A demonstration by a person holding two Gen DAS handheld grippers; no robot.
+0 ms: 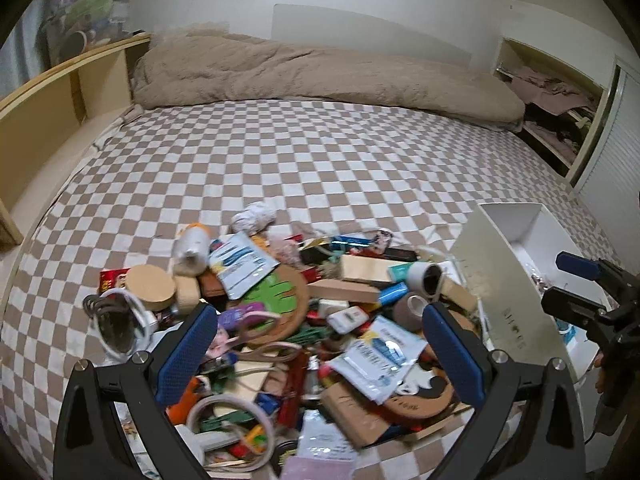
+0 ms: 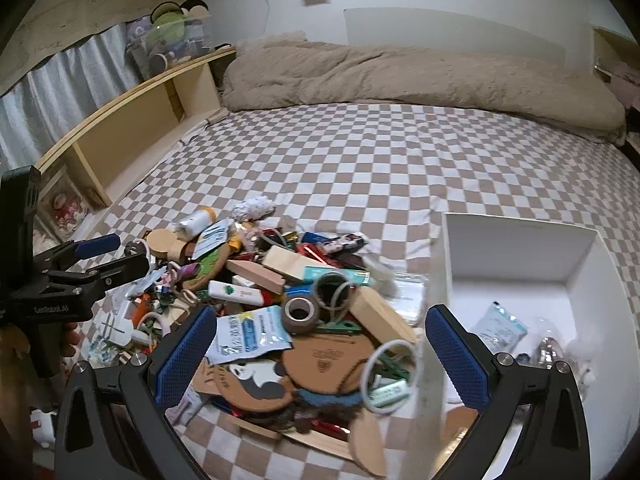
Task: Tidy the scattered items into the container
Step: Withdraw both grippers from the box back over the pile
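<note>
Hovering with both tools spread wide and empty, I see my left tool over the heap of scattered items on the checkered bed, my right tool near the white container, right of the heap, holding packets.

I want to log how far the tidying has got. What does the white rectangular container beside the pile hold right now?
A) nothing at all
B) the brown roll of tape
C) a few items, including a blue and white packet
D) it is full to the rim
C: the right wrist view shows the white rectangular container holding a blue and white packet and a few small things, with most of its floor bare.
</note>
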